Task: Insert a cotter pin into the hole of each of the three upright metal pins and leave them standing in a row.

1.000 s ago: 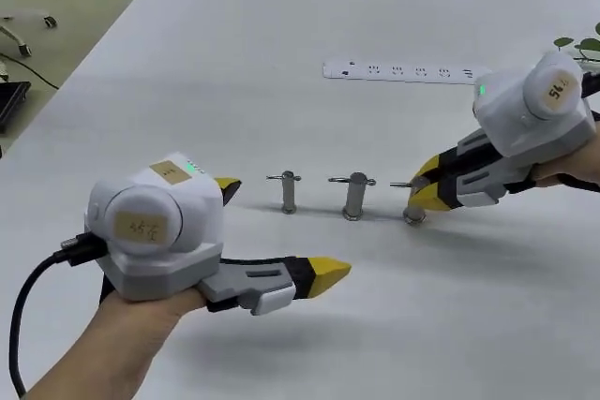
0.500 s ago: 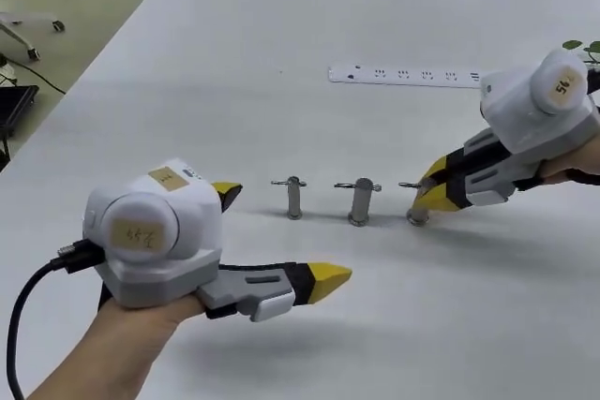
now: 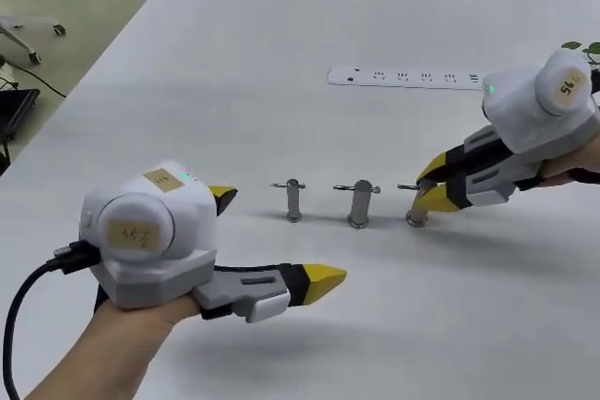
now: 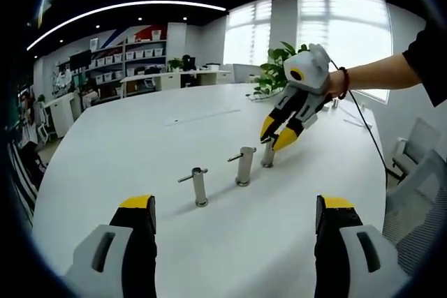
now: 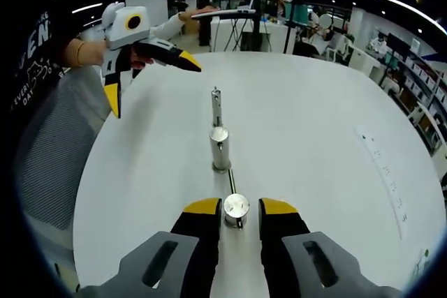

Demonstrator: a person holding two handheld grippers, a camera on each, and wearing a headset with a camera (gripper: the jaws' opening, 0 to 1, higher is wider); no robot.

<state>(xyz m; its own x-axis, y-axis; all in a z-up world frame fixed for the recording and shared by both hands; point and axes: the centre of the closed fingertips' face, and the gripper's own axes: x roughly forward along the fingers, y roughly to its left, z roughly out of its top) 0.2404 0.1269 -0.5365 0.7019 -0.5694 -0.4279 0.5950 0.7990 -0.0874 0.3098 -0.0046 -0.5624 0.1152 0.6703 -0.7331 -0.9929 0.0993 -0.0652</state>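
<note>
Three upright metal pins stand in a row on the white table: left pin [image 3: 293,203], middle pin [image 3: 359,205], right pin [image 3: 415,217]. A thin cotter pin [image 3: 284,185] crosses the top of each. My right gripper [image 3: 429,185] straddles the right pin's head [image 5: 236,207], with a small gap on each side and the jaws slightly open. Beyond it stand the middle pin [image 5: 221,148] and the left pin [image 5: 216,106]. My left gripper [image 3: 279,236] hovers wide open in front of the row, holding nothing. The pins [image 4: 243,165] and the right gripper [image 4: 274,136] lie ahead of it.
A white power strip [image 3: 403,76] lies on the table behind the row. A potted plant [image 3: 583,46] sits at the far right edge. The table [image 3: 234,91] is bare white around the pins. Shelves and desks fill the room behind.
The head view has shifted slightly. Both grippers and the three pins keep their places.
</note>
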